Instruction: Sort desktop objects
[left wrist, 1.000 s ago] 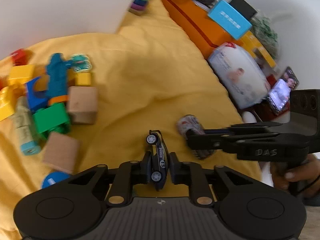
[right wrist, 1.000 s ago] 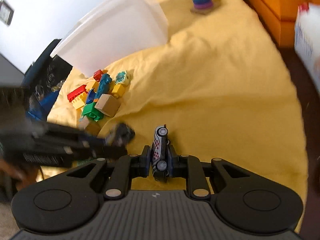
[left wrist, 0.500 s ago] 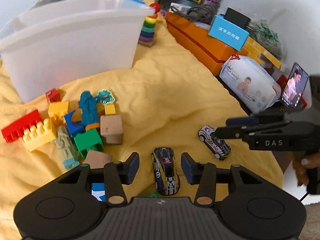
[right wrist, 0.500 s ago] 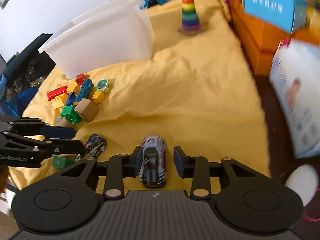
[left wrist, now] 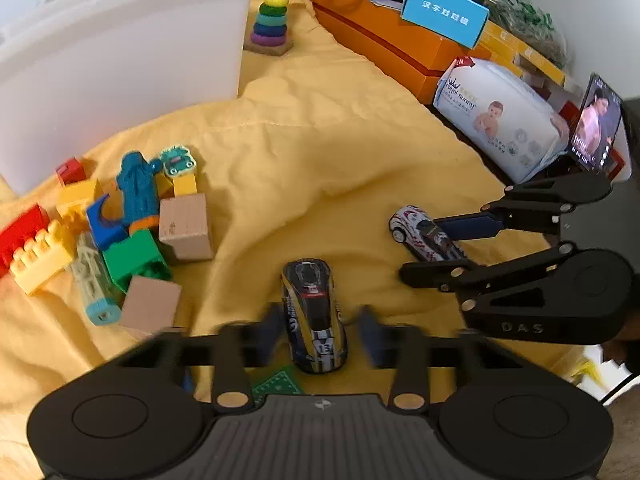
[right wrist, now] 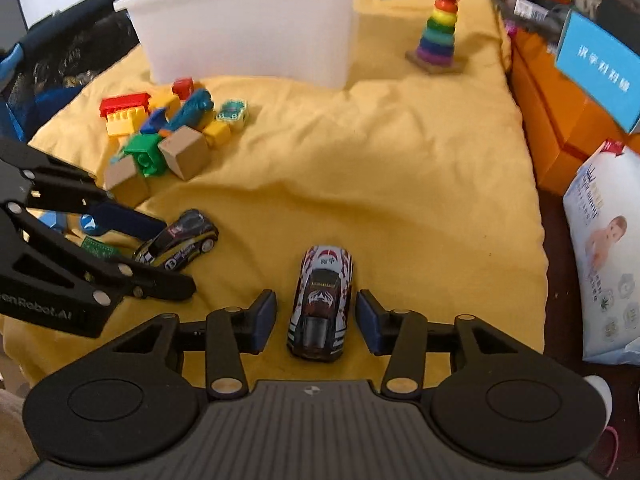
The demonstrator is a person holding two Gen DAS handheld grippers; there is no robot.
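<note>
My left gripper (left wrist: 316,332) straddles the black car (left wrist: 314,316), jaws closing, pads not touching it. My right gripper (right wrist: 316,322) straddles the white car (right wrist: 322,300), jaws opening, clear gaps either side. Both cars sit on a wrinkled yellow cloth (right wrist: 400,184) over the table. Blocks (right wrist: 168,132) piled left, white bin (right wrist: 248,28) behind, ring stacker (right wrist: 440,28) far right, orange boxes (left wrist: 392,40) along the edge.

even, bright indoor light, soft shadows in the folds of the yellow cloth (left wrist: 340,152). strong fisheye bend and dark corners in both views. left gripper (left wrist: 318,334) fingers (left wrist: 268,334) motion-blurred as they close; right wrist view sharp near, slightly soft far. white bin (right wrist: 256,28) near blown out.
</note>
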